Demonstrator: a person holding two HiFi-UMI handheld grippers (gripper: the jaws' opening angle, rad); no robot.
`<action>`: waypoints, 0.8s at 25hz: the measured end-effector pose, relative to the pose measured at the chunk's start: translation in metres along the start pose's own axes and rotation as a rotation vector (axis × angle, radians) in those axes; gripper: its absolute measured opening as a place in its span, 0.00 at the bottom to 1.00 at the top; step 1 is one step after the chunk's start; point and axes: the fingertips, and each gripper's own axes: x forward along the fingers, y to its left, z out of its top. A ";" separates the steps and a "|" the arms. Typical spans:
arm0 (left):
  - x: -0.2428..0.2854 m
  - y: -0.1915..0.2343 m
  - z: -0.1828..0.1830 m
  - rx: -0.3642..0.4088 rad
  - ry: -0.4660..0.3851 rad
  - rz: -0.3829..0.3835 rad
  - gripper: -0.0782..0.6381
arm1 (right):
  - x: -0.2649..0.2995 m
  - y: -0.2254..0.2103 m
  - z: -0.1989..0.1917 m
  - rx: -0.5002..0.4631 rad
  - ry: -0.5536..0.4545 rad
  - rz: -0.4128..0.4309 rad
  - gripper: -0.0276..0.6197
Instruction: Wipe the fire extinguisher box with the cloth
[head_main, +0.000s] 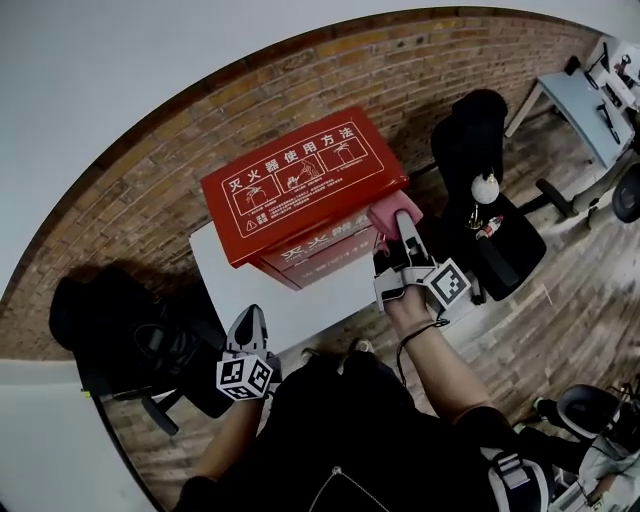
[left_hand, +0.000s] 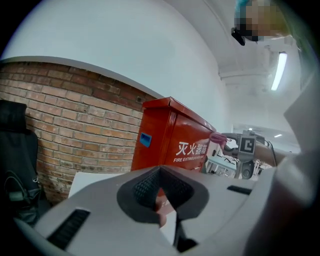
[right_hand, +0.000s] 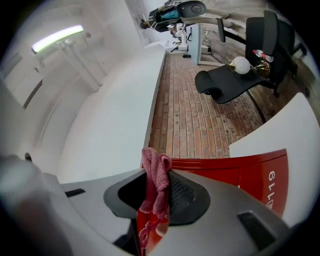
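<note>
**Pink cloth at the red box's right end**

The red metal fire extinguisher box (head_main: 300, 180) stands shut on the white flat desk (head_main: 310, 300), so its inside is hidden. At the box's right top edge, the right tongs (head_main: 402, 222) are clamped on a pink knitted cloth (head_main: 388, 212). Whether the cloth touches the box is unclear. The left tongs (head_main: 250, 325) are together and empty, off the box's front left.

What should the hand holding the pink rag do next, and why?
Probably sweep the cloth leftward across the top of the red box. The right gripper has the cloth clamped at that top's right edge, so nearly the whole face lies to its left, waiting to be wiped.
</note>
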 end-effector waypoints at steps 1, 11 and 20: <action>0.001 0.000 -0.001 0.005 0.003 -0.010 0.14 | 0.001 0.001 0.000 0.026 -0.019 0.007 0.22; 0.002 0.019 0.002 0.012 0.002 -0.067 0.14 | 0.002 0.008 -0.011 0.160 -0.132 0.015 0.22; 0.008 0.025 0.020 -0.002 -0.036 -0.090 0.14 | 0.003 0.004 -0.013 0.186 -0.173 0.014 0.22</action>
